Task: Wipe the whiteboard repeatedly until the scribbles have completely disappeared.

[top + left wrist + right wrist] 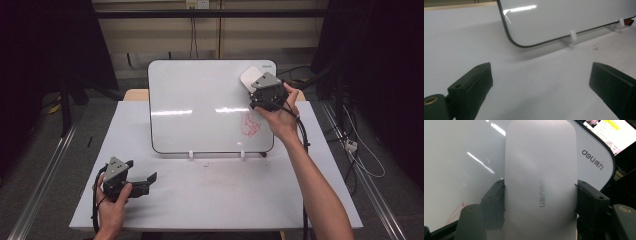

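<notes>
High view: whiteboard (200, 105) propped on white table (215, 195).

Red scribble (251, 125) on the whiteboard (200, 105) too small to read from the high view, white eraser (540, 180) cut off at the top and bottom edges of the right gripper view, its lower part behind the right gripper (267, 92) from above.
</notes>
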A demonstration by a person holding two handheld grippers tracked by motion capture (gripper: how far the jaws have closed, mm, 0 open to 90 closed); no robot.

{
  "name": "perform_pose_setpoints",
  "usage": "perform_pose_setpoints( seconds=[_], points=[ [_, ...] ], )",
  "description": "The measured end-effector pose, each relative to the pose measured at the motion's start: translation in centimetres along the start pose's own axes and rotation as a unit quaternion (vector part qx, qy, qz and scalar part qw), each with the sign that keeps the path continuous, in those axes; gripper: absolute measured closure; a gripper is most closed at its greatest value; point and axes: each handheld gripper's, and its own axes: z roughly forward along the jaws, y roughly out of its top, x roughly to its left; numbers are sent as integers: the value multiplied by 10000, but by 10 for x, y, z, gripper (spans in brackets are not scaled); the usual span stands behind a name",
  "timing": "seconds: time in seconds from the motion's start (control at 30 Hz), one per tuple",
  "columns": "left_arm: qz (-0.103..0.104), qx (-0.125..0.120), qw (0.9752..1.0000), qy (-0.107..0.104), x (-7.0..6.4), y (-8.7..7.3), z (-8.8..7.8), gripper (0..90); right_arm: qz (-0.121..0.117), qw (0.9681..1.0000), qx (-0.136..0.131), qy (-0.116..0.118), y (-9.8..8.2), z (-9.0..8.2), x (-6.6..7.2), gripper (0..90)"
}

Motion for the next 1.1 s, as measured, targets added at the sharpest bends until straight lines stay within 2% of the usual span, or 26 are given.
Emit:
perform_pose_setpoints(
  seconds=[0.23,0.8,1.03,1.1],
  points=[
    [12,6,10000,-8,0,0,2,50,-118,9999,-44,86,-5,-1,16,314],
    [27,10,10000,0,-1,0,1,50,-588,9974,-167,390,-8,-3,76,315],
    [21,11,10000,-19,-2,0,2,50,-862,9944,-170,589,-9,-5,105,314],
    [35,33,10000,-27,-2,0,2,50,-1019,9927,-165,626,-10,-6,114,315]
  ],
)
